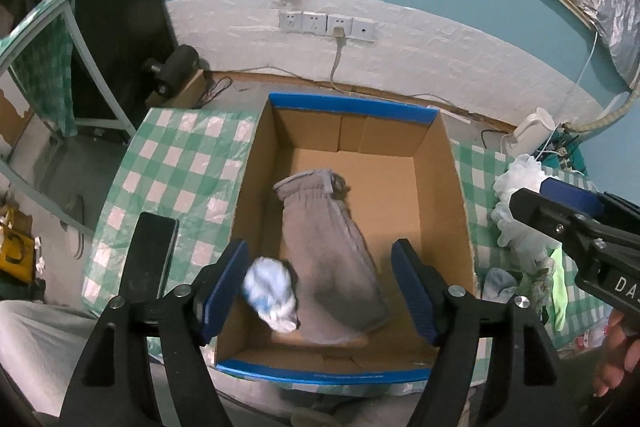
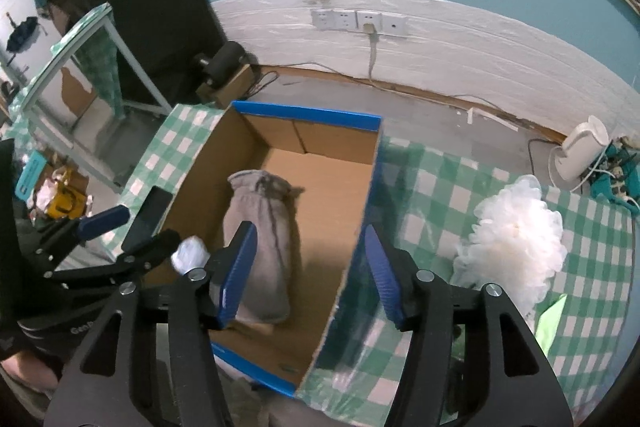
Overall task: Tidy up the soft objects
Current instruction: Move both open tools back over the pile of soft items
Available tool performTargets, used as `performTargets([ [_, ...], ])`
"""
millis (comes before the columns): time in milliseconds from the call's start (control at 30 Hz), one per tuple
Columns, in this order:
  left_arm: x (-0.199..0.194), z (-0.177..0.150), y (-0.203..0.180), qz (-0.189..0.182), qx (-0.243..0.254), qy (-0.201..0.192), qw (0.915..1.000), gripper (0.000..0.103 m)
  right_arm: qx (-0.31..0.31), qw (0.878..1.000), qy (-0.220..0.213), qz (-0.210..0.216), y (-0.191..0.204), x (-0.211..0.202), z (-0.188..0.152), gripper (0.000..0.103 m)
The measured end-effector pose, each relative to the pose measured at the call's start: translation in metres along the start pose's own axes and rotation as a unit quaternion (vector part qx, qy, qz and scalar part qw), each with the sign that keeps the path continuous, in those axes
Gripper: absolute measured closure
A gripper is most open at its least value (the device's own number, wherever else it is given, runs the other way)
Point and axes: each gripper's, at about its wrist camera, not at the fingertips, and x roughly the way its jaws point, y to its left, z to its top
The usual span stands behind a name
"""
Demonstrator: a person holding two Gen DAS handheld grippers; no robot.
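Left tongs released over cardboard box

White-blue sock ball sits just inside left finger; right tongs spread, empty; white mesh puff lies to their right.

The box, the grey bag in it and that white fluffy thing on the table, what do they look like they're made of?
Box: corrugated cardboard, matte brown, with blue rims; folded flaps show.
Grey bag: soft knit or fleece fabric, probably; it is matte, with a gathered mouth.
White fluffy thing: ruffled, translucent plastic mesh, likely a bath pouf.
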Motion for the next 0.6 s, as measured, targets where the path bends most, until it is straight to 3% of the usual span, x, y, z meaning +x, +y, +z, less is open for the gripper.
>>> performTargets([
  [100, -0.001, 0.001, -0.008, -0.002, 0.006, -0.004, 1.0000, 0.023, 0.002, 1.000, -0.005, -0.008, -0.007, -0.005, -0.003, 0.041],
  [600, 0.004, 0.009, -0.071, -0.018, 0.052, -0.001, 0.9985, 0.022, 0.050, 0.998, -0.014, -0.041, -0.072, -0.029, -0.023, 0.041],
])
